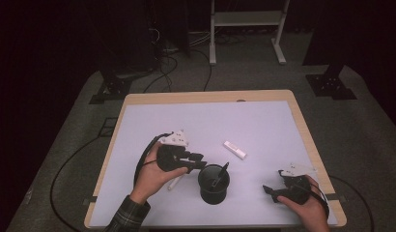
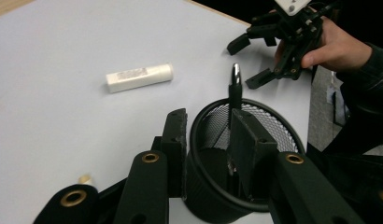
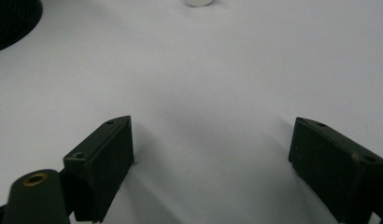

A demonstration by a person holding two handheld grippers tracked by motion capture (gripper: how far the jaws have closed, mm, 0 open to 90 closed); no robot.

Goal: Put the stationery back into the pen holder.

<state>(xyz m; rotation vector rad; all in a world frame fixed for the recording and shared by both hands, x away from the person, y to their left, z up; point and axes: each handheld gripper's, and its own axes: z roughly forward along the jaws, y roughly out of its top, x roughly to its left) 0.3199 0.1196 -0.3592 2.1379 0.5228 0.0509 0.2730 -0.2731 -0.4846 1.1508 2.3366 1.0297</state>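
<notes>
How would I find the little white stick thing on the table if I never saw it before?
Start at the black mesh pen cup near the front of the white table. Look just past it, toward the table's middle: the white tube lies flat there, alone. It is the short, pale bar with a printed label, unlike the dark pen standing in the cup.

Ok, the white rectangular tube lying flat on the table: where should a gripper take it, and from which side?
Probably grip the white rectangular tube across its narrow middle, coming straight down from above. It lies flat and alone on the white table, long sides free, so the jaws can straddle its width.
</notes>
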